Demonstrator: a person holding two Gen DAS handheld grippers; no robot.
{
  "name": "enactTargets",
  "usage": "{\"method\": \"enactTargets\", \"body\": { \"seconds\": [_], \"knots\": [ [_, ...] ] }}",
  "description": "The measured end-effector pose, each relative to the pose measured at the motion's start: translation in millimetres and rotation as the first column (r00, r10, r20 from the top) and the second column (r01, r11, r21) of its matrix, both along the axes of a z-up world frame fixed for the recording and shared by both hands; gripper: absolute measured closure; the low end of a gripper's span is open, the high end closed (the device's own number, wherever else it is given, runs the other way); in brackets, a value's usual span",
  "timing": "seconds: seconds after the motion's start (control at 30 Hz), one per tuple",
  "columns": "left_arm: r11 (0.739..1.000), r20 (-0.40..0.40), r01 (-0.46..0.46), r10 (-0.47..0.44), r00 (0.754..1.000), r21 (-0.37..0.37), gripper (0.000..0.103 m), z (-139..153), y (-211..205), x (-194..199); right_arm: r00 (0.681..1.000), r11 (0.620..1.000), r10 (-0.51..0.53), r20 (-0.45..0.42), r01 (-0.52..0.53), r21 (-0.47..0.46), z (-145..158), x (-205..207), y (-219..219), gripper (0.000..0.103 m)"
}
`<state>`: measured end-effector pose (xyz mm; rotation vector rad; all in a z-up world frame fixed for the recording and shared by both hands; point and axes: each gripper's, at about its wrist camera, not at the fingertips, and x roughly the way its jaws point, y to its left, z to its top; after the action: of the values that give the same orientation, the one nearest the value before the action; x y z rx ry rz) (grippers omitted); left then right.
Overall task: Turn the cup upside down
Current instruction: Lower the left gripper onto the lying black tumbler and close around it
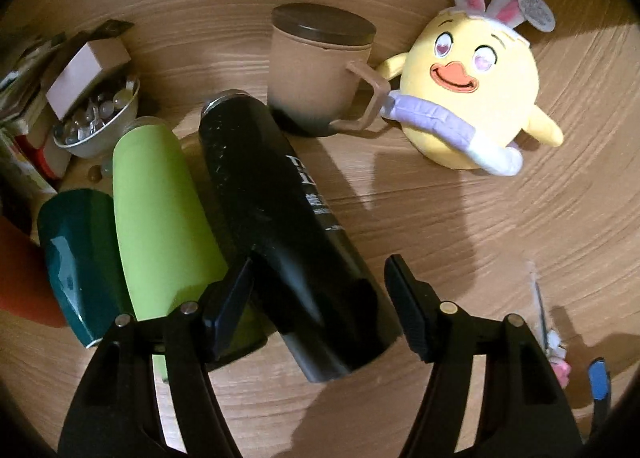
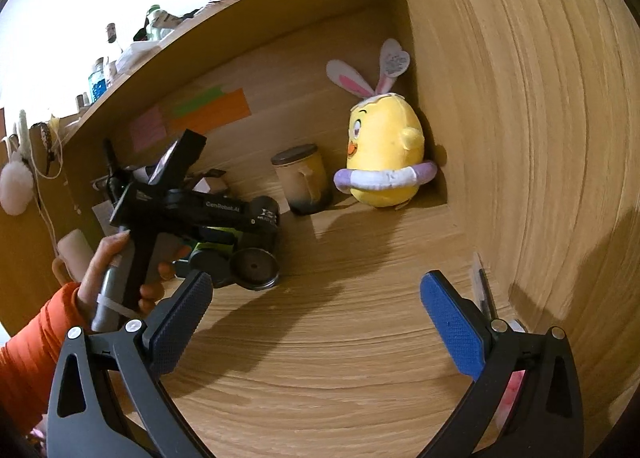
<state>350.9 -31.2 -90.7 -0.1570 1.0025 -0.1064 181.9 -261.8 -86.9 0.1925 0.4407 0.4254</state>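
Note:
A tall black cup lies on its side on the wooden desk, with its round end facing the right wrist camera. My left gripper is open, with its jaws on either side of the black cup's body and a gap on the right. A lime green cup and a dark green cup lie beside it on the left. My right gripper is open and empty above bare desk, to the right of the cups.
A brown mug with a dark lid stands behind the cups, next to a yellow plush chick with bunny ears. A bowl of glass beads and boxes sit at the left. A wooden side wall rises on the right. Pens lie nearby.

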Motion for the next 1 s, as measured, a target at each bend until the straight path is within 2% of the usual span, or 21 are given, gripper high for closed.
{"method": "enactTargets", "body": {
  "seconds": [0.07, 0.37, 0.6, 1.0],
  "knots": [
    [0.999, -0.002, -0.005, 0.006, 1.000, 0.041, 0.035, -2, -6, 3, 1.000, 1.000, -0.004, -0.001, 0.004, 0.000, 0, 0, 0, 0.000],
    [0.990, 0.015, -0.030, 0.028, 0.999, 0.136, 0.030, -9, -26, 13, 1.000, 1.000, -0.009, -0.003, 0.009, -0.001, 3, -4, 1, 0.000],
    [0.994, 0.005, -0.017, 0.017, 1.000, 0.107, 0.033, -12, -25, -10, 0.999, 1.000, -0.018, 0.034, 0.018, -0.005, 14, -17, -1, 0.000],
    [0.995, -0.003, 0.086, -0.086, 0.996, 0.051, 0.038, -20, -33, -96, 0.997, 0.999, -0.011, 0.082, 0.013, -0.031, 26, -48, 4, 0.000]
  ]
}}
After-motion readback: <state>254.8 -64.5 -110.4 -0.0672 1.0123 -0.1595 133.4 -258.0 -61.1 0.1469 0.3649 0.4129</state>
